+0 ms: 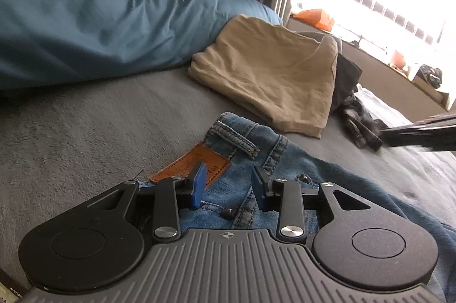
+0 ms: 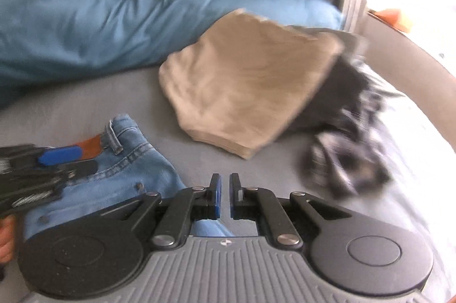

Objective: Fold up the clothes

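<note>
Jeans [image 1: 256, 160] lie on the grey bed [image 1: 85, 137], waistband end up, with the brown patch [image 1: 191, 167] and a belt loop showing; how the legs lie is out of view. Left gripper [image 1: 229, 184] hovers low over the waistband, jaws spread, nothing between them, the left pad over the patch. Right gripper [image 2: 225, 196] sits just beside the jeans' edge, over bare bed, jaws nearly together with a narrow gap, holding nothing. Tan garment [image 1: 265, 75] lies folded further back, against the blue duvet [image 1: 85, 4]. Dark clothes [image 1: 356, 115] lie crumpled beside it.

Judgement: the jeans are the item in hand, but the scene fits both a reach for the waistband and a letting go of it. Any grip there wants both layers of denim between the pads; the right view is blurred.
</note>
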### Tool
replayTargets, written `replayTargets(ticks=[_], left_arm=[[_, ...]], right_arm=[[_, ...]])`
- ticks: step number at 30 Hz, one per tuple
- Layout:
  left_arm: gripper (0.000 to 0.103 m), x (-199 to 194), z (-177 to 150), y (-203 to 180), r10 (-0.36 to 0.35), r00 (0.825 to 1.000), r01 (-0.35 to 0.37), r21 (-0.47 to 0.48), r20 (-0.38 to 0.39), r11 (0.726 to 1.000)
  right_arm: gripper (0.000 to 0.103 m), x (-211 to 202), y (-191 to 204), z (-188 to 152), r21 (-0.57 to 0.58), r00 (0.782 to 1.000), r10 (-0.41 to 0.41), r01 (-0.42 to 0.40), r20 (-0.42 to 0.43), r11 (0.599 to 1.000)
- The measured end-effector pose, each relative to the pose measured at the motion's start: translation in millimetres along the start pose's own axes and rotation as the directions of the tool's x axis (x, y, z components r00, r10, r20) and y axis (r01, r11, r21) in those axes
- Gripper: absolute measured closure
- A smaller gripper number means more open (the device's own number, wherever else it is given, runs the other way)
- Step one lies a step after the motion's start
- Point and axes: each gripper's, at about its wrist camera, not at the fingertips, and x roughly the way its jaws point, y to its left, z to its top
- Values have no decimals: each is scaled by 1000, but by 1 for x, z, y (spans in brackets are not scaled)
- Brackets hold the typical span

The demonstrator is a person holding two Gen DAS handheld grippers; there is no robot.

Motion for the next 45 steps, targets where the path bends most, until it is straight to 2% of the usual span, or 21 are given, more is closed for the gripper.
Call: replayTargets(ticks=[6,9,12,14,18,21,22,24,26,28,30,33,34,36,38,39,41,45], left_arm=[[69,2,4,-2,0,999,1,35,-33,999],[68,3,7,-1,-9,998,11,49,-55,999],[68,0,16,7,-52,995,53,16,-83,998],[67,-12,24,21,-102,992,95,-78,-81,992],[66,-55,30,48,-145,989,133,-227,-39,965],[63,-79,21,62,-172,982,138,-330,-78,934],[60,-80,15,65,-183,977,131,-369,-110,920],[47,-80,2,68,-204,964,113,-434,-169,894],[40,-72,-9,61,-199,959,93,-441,-200,892],[39,-63,-19,55,-197,954,74,-456,-227,887],[39,-51,-25,58,-198,953,52,-518,-231,854],[39,-41,-27,62,-181,965,40,-576,-191,817],[41,-39,-25,61,-173,969,42,-571,-177,820],[59,-34,-23,59,-153,975,37,-562,-160,827],[67,-30,-21,58,-146,977,33,-561,-158,827],[71,-31,-18,55,-140,977,33,-538,-159,842],[73,-32,-10,53,-142,976,38,-510,-166,860],[74,-31,0,63,-181,964,67,-481,-196,874]], right_arm=[[96,-83,-27,-21,51,1000,-6,5,15,999],[96,-111,-17,-30,27,1000,-4,4,16,1000],[96,-138,-6,-40,2,1000,-3,3,17,1000],[96,-137,2,-45,8,1000,5,-5,20,1000],[96,-123,14,-58,34,1000,20,-20,-2,999],[96,-110,13,-72,84,999,20,-17,-33,996],[96,-106,11,-77,108,999,21,-16,-40,994],[96,-99,4,-86,164,998,25,-16,-52,986],[96,-91,-7,-97,255,997,36,-19,-63,967],[96,-85,-15,-105,321,996,36,-8,-79,947],[96,-81,-14,-111,327,994,17,19,-108,945],[96,-80,-10,-117,308,993,10,27,-116,951],[96,-79,-8,-119,303,993,7,29,-118,953],[96,-76,-9,-122,309,992,2,37,-125,950],[96,-73,-11,-125,314,991,-3,45,-135,948],[96,-71,-11,-126,314,990,-7,51,-138,948],[96,-69,-14,-127,316,990,-15,59,-140,947],[96,-65,-21,-132,322,988,-22,70,-150,944]])
